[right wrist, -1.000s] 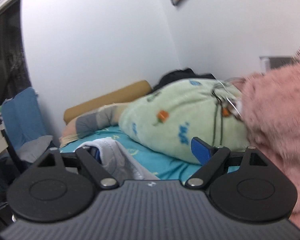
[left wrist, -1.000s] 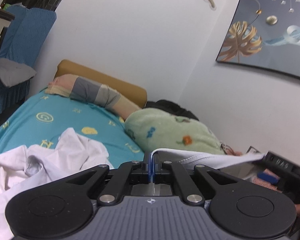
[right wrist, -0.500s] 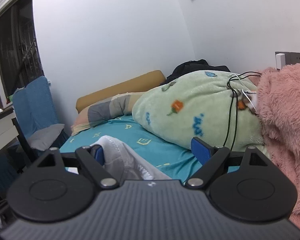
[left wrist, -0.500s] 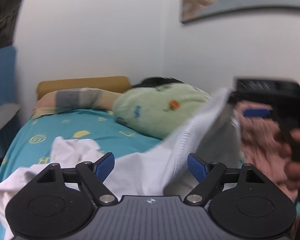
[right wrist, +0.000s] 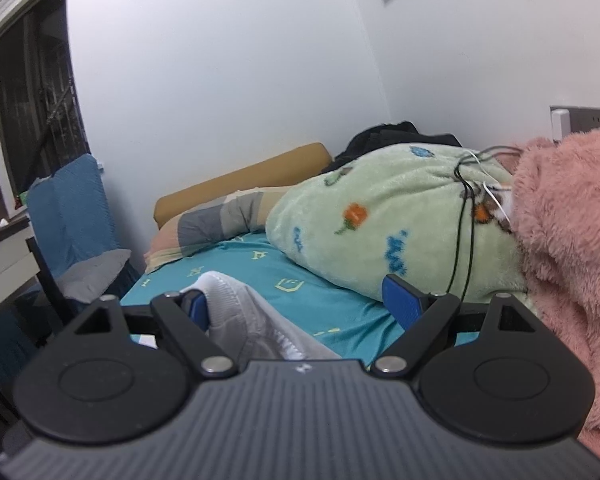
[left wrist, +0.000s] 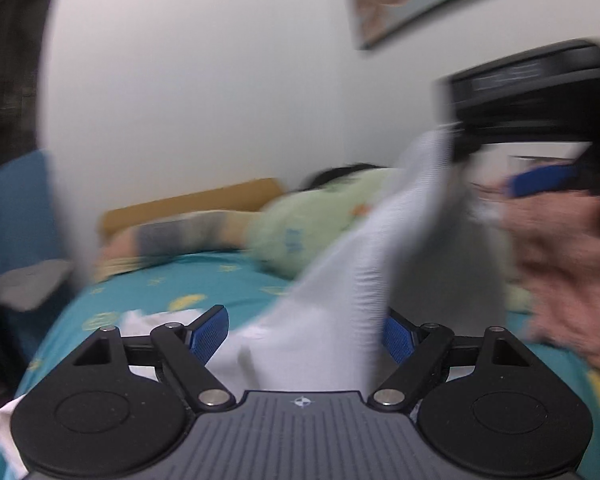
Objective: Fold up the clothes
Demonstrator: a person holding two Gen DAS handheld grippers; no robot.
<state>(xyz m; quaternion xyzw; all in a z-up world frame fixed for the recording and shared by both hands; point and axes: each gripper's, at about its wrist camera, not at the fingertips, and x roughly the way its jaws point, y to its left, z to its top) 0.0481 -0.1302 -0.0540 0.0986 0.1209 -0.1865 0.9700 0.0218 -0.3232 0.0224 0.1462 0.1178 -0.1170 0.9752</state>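
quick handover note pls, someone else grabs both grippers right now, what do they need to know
Left gripper: open, the white garment lies between its fingers unclamped.
Right gripper: open too; the garment's ribbed edge is draped over its left finger, hooked rather than pinched. In the blurred left view the cloth runs up to that gripper.
Rest of the garment sits bunched on the teal sheet.
Done: nothing folded that shows.
Left: get a real grip, probably spread it flat on the sheet clear of the green blanket and pink fleece, then fold.
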